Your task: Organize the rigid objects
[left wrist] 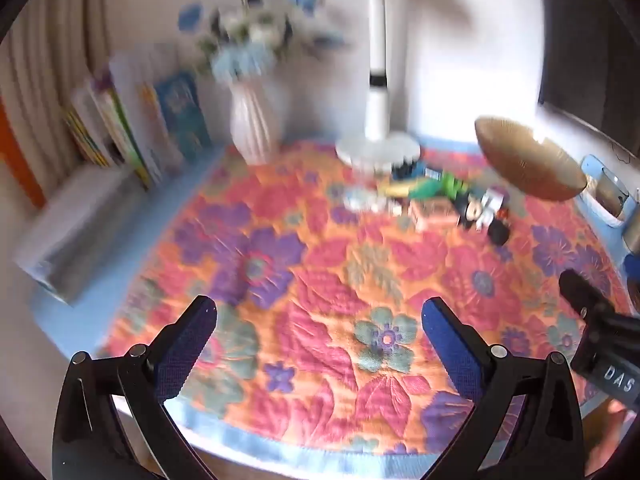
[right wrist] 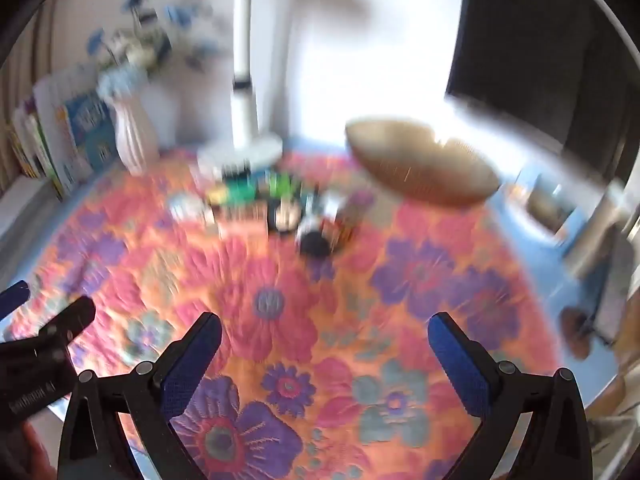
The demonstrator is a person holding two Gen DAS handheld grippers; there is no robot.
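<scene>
A cluster of small toys (left wrist: 436, 200) lies on the floral cloth near the lamp base: a green piece, an orange block, a black-and-white figure and a black round piece. It also shows, blurred, in the right wrist view (right wrist: 280, 208). A brown woven bowl (left wrist: 528, 160) stands tilted to the right of the toys, and also shows in the right wrist view (right wrist: 420, 168). My left gripper (left wrist: 320, 340) is open and empty over the cloth, well short of the toys. My right gripper (right wrist: 324, 352) is open and empty too.
A white vase with blue flowers (left wrist: 256, 120) and a row of books (left wrist: 140, 128) stand at the back left. A white lamp base (left wrist: 378, 148) sits behind the toys. A glass jar (left wrist: 610, 192) is at the right edge. The cloth (left wrist: 320, 280) covers the table.
</scene>
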